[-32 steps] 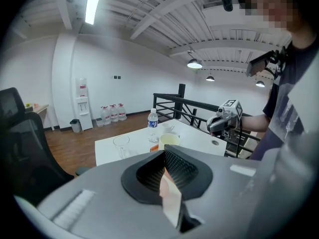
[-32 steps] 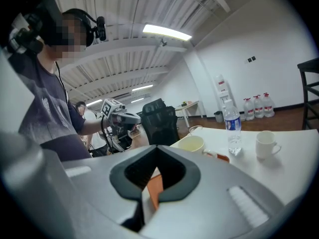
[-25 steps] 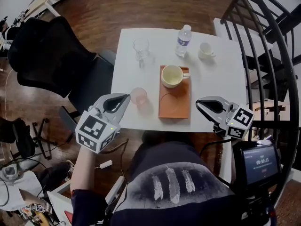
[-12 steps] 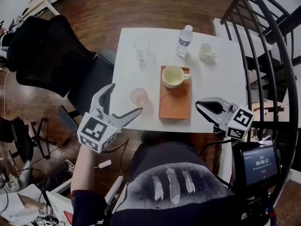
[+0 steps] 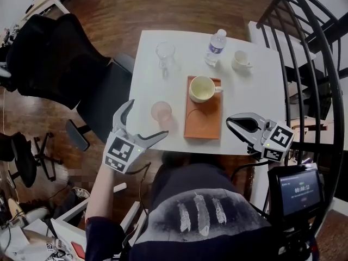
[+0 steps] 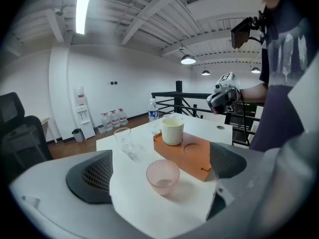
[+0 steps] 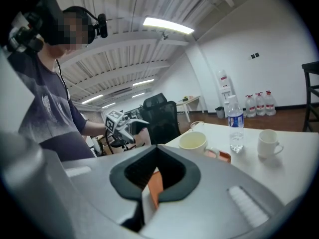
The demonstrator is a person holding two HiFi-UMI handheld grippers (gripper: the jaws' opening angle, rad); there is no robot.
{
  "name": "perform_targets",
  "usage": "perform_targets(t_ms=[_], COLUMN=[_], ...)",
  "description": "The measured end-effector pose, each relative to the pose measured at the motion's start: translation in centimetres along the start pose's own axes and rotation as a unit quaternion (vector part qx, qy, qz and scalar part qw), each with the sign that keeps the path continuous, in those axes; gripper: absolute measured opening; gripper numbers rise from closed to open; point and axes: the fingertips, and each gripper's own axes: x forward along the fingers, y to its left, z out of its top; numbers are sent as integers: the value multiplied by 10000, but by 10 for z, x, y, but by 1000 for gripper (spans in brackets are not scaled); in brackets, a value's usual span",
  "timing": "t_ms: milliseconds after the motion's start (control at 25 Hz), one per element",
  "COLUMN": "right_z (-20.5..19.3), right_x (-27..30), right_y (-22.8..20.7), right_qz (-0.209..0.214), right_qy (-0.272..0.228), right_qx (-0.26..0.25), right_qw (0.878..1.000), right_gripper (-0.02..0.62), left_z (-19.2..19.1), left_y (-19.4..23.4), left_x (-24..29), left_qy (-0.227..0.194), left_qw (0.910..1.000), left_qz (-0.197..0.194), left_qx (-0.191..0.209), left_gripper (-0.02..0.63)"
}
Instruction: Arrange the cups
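A pink plastic cup [image 5: 161,111] [image 6: 163,176] stands on the white table [image 5: 255,91], left of an orange tray [image 5: 204,115] [image 6: 192,156]. A cream mug [image 5: 201,88] [image 6: 172,132] [image 7: 193,142] sits on the tray's far end. My left gripper [image 5: 145,119] [image 6: 160,171] hovers at the table's near left corner with its jaws opening wide. The pink cup stands just ahead of them, untouched. My right gripper [image 5: 231,119] [image 7: 155,153] is shut and empty at the table's near right edge. Farther back are a clear glass [image 5: 165,52] [image 6: 122,138] and a small white cup [image 5: 240,59] [image 7: 268,142].
A water bottle [image 5: 216,47] [image 6: 153,112] [image 7: 234,121] stands at the table's far side between the glass and the white cup. A black office chair [image 5: 60,64] is left of the table. A black railing [image 5: 321,64] runs along the right, with a small screen [image 5: 299,186] below it.
The left gripper's jaws went from shut to wide open, and the gripper sank toward the table's near left corner. The right gripper and the cups stayed put.
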Motion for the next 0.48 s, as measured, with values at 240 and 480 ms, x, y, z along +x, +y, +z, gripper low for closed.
perform_targets(t_ms=[240,480], right_z=[3,3], right_x=[1,0], right_y=[1,0], right_qz=[-5,-88], right_qy=[65,103], right_qx=[-18,35], right_qw=[10000,9999], right_gripper=[5,5], left_z=[-59,-74], left_y=[-3,4], left_x=[42,65], left_qy=[337,337], left_qw=[9994,9992], left_qz=[72,197], left_qx=[-99,-110], left_gripper=[607,607])
